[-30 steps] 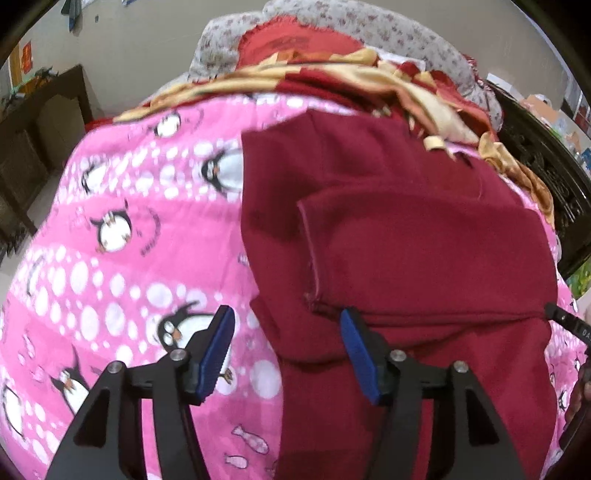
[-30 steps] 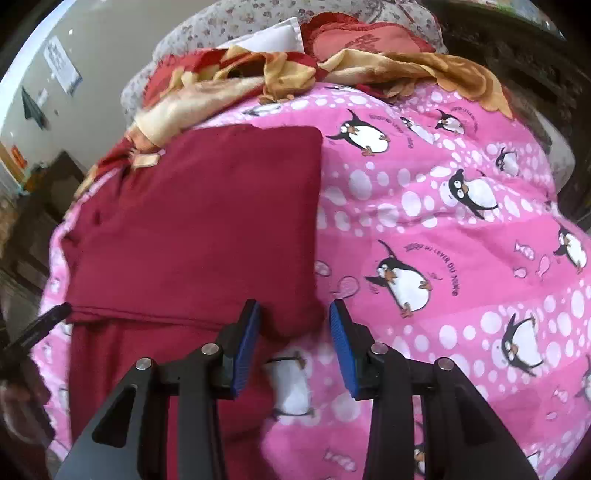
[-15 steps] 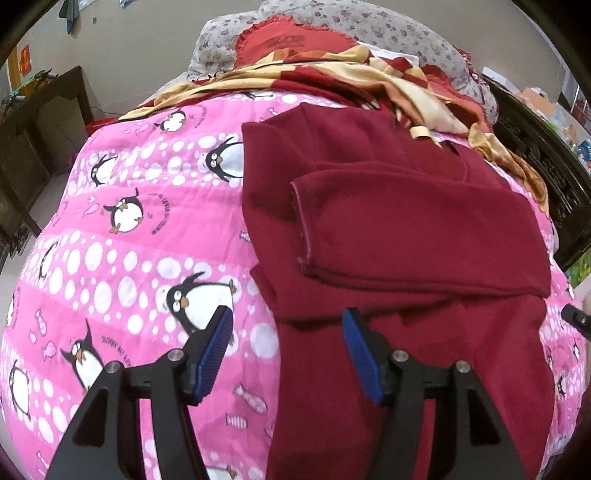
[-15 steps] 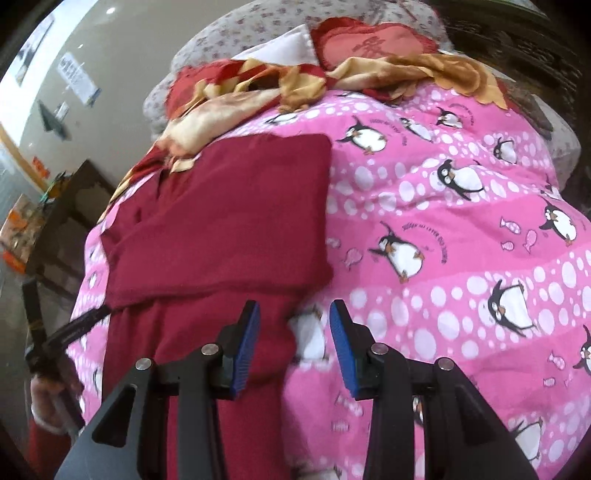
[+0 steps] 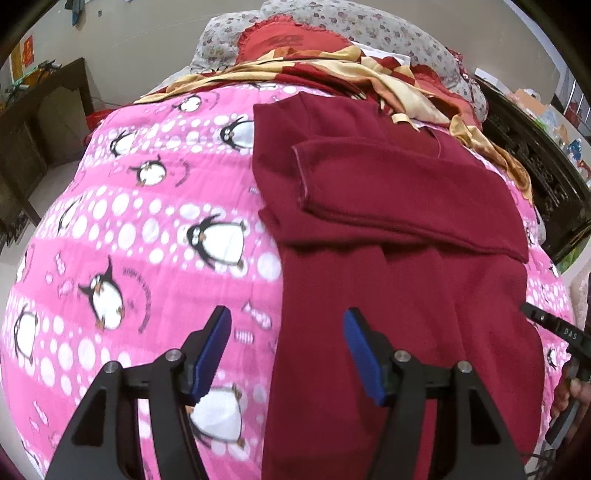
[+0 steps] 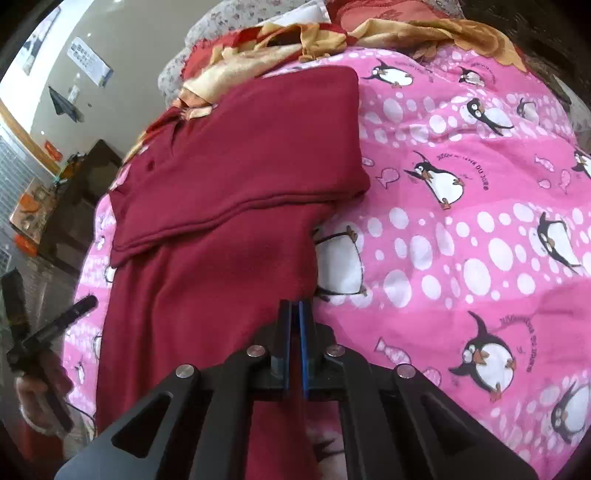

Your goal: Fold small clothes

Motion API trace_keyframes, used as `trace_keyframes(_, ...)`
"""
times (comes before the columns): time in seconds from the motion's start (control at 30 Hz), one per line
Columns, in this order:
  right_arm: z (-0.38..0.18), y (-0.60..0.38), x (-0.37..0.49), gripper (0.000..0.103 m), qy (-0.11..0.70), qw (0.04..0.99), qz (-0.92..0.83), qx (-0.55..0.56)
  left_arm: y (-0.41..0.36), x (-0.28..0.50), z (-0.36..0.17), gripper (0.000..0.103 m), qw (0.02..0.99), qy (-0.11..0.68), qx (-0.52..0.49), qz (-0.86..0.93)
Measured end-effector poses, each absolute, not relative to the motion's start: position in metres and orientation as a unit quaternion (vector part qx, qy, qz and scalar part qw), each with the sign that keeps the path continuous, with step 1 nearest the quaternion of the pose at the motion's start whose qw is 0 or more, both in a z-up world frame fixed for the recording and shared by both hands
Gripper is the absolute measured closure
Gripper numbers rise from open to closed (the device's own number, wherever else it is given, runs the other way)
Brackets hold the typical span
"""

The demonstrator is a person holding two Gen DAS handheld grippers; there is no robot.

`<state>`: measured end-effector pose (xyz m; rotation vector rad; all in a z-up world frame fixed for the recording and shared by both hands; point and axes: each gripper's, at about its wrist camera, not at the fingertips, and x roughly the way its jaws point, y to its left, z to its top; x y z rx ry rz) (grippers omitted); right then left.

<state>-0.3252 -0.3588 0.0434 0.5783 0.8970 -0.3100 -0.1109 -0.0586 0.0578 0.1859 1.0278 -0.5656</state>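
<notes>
A dark red long-sleeved top (image 5: 388,229) lies flat on a pink penguin quilt (image 5: 140,236), sleeves folded across the chest. My left gripper (image 5: 288,350) is open and empty, straddling the garment's left lower edge. In the right wrist view the same top (image 6: 236,206) shows; my right gripper (image 6: 294,332) is shut on its right lower edge. The other gripper shows at the edge of each view: the right one (image 5: 565,336), the left one (image 6: 51,325).
A heap of red and yellow blankets (image 5: 332,70) and a floral pillow (image 5: 369,29) lie at the head of the bed. Dark wooden furniture (image 5: 40,122) stands left, a dark carved bed frame (image 5: 535,162) right.
Both grippers have drawn back toward the garment's hem. The right gripper was open and is now shut on the garment's edge. The left gripper stays open.
</notes>
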Motion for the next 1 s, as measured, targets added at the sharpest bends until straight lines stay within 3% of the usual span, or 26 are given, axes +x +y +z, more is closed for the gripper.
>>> trace_keyframes(0.2, 0.044, -0.369, -0.348, 0.085, 0.434, 0.838, -0.218, 0.247, -0.031, -0.127, 0.057, 0.035, 0.823, 0.499, 0.058, -0.265)
trace_keyframes(0.37, 0.048, -0.381, -0.375, 0.084, 0.401, 0.842, -0.170, 0.319, -0.022, -0.138, 0.053, 0.035, 0.820, 0.502, 0.070, -0.266)
trace_keyframes(0.4, 0.052, -0.378, -0.379, 0.081, 0.403, 0.844, -0.153, 0.318, -0.019, -0.141, 0.053, 0.035, 0.819, 0.502, 0.066, -0.269)
trace_keyframes(0.47, 0.058, -0.370, -0.381, 0.057, 0.405, 0.847, -0.125, 0.321, -0.015, -0.144, 0.053, 0.033, 0.817, 0.505, 0.059, -0.273)
trace_keyframes(0.53, 0.058, -0.362, -0.379, 0.051, 0.397, 0.852, -0.121, 0.319, -0.012, -0.146, 0.051, 0.032, 0.813, 0.511, 0.049, -0.273)
trace_keyframes(0.7, 0.033, -0.349, -0.352, 0.051, 0.406, 0.844, -0.105, 0.335, -0.011, -0.154, 0.051, 0.032, 0.811, 0.515, 0.046, -0.274)
trace_keyframes(0.77, 0.030, -0.347, -0.349, 0.077, 0.408, 0.842, -0.101, 0.339, -0.010, -0.160, 0.055, 0.032, 0.812, 0.510, 0.056, -0.277)
trace_keyframes(0.87, 0.050, -0.338, -0.370, 0.078, 0.392, 0.863, -0.134, 0.288, -0.002, -0.169, 0.061, 0.032, 0.814, 0.504, 0.066, -0.281)
trace_keyframes(1.0, 0.041, -0.357, -0.385, 0.078, 0.394, 0.846, -0.166, 0.318, 0.007, -0.175, 0.060, 0.032, 0.813, 0.507, 0.055, -0.282)
